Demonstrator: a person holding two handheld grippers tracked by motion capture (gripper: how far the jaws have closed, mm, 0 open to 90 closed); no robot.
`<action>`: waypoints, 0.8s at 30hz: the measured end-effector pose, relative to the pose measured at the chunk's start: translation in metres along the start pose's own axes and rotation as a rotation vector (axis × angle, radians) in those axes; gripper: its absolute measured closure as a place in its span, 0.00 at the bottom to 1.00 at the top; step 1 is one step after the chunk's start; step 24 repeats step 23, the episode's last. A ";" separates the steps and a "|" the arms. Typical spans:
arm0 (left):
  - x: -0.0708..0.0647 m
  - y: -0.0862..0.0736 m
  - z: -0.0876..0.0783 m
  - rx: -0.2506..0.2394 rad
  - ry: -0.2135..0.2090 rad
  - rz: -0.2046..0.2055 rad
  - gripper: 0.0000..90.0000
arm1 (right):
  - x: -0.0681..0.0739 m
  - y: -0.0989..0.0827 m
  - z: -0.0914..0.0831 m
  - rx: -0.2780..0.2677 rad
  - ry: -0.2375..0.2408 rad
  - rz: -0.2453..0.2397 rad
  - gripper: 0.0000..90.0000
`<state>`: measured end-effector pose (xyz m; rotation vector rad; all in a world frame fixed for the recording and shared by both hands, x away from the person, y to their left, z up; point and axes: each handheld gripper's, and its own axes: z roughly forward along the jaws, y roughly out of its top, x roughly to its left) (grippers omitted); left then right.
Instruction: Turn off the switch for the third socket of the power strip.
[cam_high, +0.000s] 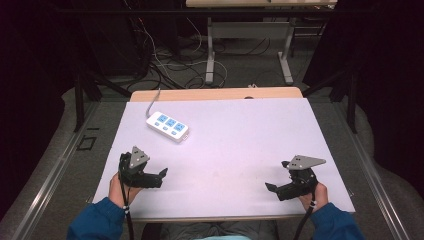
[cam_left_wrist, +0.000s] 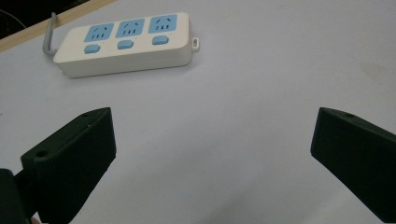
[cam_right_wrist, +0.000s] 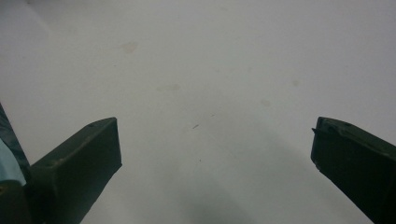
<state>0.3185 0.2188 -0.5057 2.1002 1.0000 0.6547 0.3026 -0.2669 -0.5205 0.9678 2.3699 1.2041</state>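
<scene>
White plastic power strip (cam_high: 168, 126), one of it, with three blue sockets and three blue buttons in a row, lies flat on the far left part of the pale lilac tabletop (cam_high: 240, 145), its grey cord (cam_high: 153, 101) running off over the back edge. Nearest to us, two blue sleeves come in from the bottom, one hand on each tool. The left black two-jaw gripper (cam_high: 161, 176) sits low at the near left of the tabletop, pointing right towards the middle, a grey three-cornered plate on top; in its own view (cam_left_wrist: 212, 140) the two fingers (cam_left_wrist: 74, 154) stand wide apart with bare surface between them and the power strip (cam_left_wrist: 126, 44) ahead, well apart from the tips. The right black two-jaw gripper (cam_high: 270, 188) sits at the near right, pointing left, also topped by one grey plate; its own view (cam_right_wrist: 215, 144) shows both fingers (cam_right_wrist: 79, 158) spread wide over bare, faintly marked tabletop, nothing held. The two grippers face each other, well apart. Beyond the tabletop, a wooden strip (cam_high: 215, 93) edges the back, then a floor strewn with cables (cam_high: 170, 62) and the grey legs of a second table (cam_high: 250, 45).
</scene>
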 end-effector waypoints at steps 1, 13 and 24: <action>0.000 -0.001 -0.001 -0.001 0.003 -0.004 0.00 | 0.000 0.000 0.000 0.010 0.000 -0.003 0.02; -0.004 -0.017 -0.010 -0.008 0.009 0.007 0.00 | 0.001 0.000 0.000 -0.003 -0.005 -0.003 0.01; -0.004 -0.020 -0.009 0.003 -0.011 0.004 0.00 | 0.000 0.000 0.000 -0.003 -0.002 -0.007 0.01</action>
